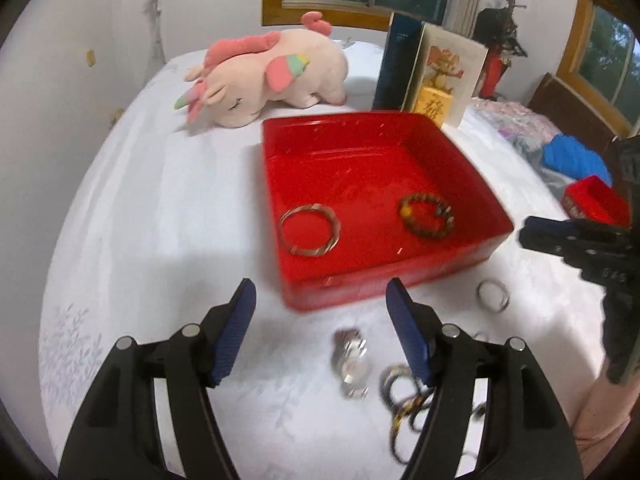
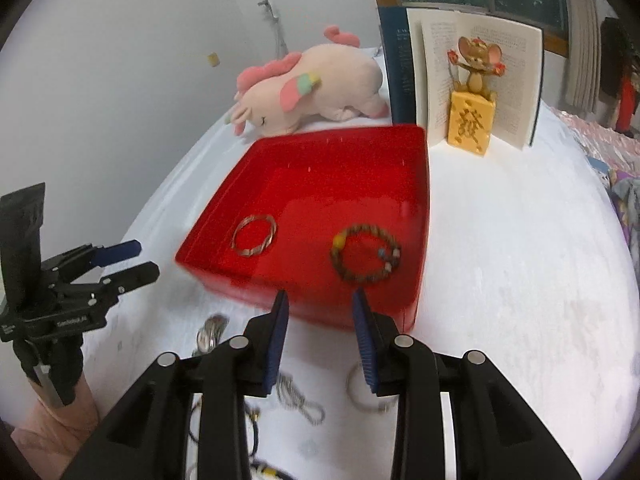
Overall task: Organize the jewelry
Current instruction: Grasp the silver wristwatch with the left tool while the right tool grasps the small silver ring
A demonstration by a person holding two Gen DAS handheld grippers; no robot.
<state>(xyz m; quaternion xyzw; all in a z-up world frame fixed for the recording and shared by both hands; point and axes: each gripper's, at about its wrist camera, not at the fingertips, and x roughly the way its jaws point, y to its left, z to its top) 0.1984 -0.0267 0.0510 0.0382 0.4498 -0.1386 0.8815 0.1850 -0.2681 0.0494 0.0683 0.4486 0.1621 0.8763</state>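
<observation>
Both claws hang released and empty over the white cloth: the left gripper and right gripper, just near of the red tray. In the tray lie a twisted bangle at left and a beaded bracelet at right. A watch, ring and cords lie loose near the grippers. A plush unicorn, book and mouse figurine stand beyond the tray.

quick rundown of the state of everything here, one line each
left tongs: open, empty
right tongs: open, empty
red tray: lidless, holds two bracelets
twisted metal bangle: lying flat in tray
beaded bracelet: lying flat in tray
silver ring: on the cloth, outside tray
watch: on the cloth, outside tray
cord bracelets: heaped on cloth, outside tray
book: standing open
plush unicorn: lying on its side
</observation>
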